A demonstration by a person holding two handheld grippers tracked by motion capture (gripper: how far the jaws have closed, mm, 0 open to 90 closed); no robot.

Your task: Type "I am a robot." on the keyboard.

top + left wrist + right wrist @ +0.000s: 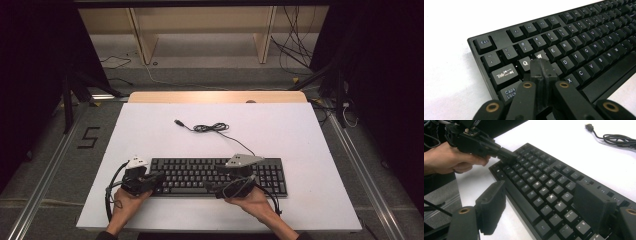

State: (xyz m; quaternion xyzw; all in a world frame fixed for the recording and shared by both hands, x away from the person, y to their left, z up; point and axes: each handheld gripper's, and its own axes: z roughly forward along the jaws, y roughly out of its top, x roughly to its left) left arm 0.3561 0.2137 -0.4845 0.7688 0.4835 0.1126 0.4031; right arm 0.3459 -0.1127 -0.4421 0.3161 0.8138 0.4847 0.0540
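Your left gripper (541, 68) has its fingers clenched together with nothing between them, the joined tips resting down on the keyboard (220, 176) just below the Q (525, 62) and W (539, 56) keys. From the high view, that gripper (159, 179) sits at the keyboard's left end, tips pointing inward over the keys. In the right gripper view you can see your left hand (447, 158) wrapped around its body, the closed tips touching the top-left keys.

Your right gripper (541, 207) has its fingers released, standing wide apart: one finger (491, 205) hangs off the keyboard's near edge over the surface (150, 130), the other finger (591, 207) sits above the upper key rows. The letter keys lie between them (whether either pad touches a key, you cannot tell). In the high view it lies (212, 189) over the keyboard's front edge, right of centre.

The keyboard is a flat black rectangle of matte plastic, with sculpted square keycaps and white legends, plus a long smooth spacebar (609, 75). It lies near the front of the white, smooth surface. Its thin black cable (212, 128) runs away from your fingers, bunched in a loose coil, ending in a plug (177, 122) lying free on the surface.
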